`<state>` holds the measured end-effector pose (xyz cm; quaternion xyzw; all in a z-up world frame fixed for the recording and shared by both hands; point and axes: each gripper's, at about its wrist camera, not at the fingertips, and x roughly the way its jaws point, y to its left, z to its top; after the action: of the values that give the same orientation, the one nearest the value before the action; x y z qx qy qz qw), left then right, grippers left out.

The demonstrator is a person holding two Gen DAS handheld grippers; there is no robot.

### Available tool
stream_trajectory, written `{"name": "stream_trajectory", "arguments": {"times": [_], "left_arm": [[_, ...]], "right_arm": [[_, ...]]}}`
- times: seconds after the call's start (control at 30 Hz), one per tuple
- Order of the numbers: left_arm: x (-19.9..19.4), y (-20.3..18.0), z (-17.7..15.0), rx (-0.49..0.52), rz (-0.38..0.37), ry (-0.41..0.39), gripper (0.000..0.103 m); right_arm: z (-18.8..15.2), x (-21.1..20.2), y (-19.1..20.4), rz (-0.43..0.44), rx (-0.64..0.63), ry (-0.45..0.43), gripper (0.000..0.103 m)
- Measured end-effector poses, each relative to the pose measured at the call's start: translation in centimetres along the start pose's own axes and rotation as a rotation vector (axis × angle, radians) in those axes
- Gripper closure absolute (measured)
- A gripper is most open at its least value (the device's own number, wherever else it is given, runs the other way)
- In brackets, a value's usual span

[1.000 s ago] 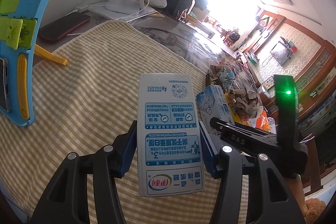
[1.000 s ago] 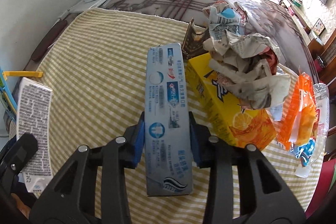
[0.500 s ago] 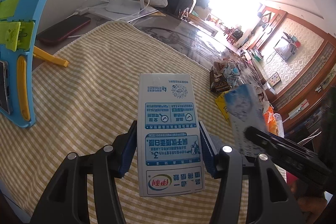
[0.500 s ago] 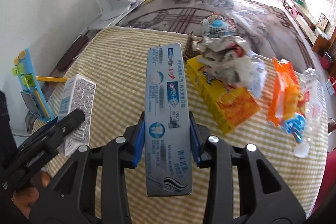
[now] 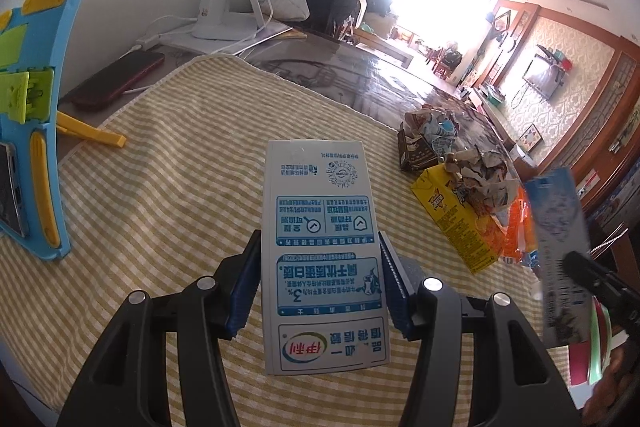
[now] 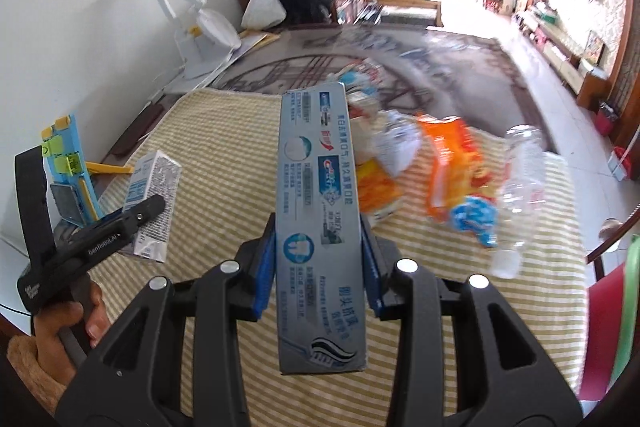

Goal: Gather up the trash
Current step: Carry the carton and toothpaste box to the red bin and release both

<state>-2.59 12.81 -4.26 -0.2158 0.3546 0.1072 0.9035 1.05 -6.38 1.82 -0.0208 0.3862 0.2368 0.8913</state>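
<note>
My left gripper is shut on a white and blue milk carton, held above the striped cloth. My right gripper is shut on a grey-blue toothpaste box, also lifted off the cloth. The toothpaste box also shows at the right edge of the left wrist view, and the milk carton at the left of the right wrist view. A trash pile lies on the cloth: a yellow drink carton, crumpled paper, an orange wrapper and a clear plastic bottle.
A yellow striped cloth covers the table end. A blue and yellow phone stand stands at the left. A dark phone and a white lamp base lie by the wall. A small brown carton sits behind the pile.
My right gripper has risen and pulled back from the trash pile with the toothpaste box. My left gripper has kept hold of the milk carton and lifted slightly.
</note>
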Motion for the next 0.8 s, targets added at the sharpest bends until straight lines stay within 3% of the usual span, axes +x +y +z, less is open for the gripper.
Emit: {"name": "stream_trajectory", "arguments": {"times": [0.33, 0.7, 0.8], "left_arm": [[-0.6, -0.2, -0.1, 0.034, 0.094, -0.061, 0.051], [-0.4, -3.5, -1.6, 0.207, 0.19, -0.082, 0.051], [-1.0, -5.1, -2.1, 0.234, 0.184, -0.096, 0.051]], "right_arm": [[-2.5, -2.2, -7.6, -0.03, 0.172, -0.061, 0.067], [-5.1, -5.9, -15.6, -0.089, 0.329, -0.141, 0.067], [-6.0, -6.9, -17.6, -0.092, 0.374, -0.159, 0.067]]}}
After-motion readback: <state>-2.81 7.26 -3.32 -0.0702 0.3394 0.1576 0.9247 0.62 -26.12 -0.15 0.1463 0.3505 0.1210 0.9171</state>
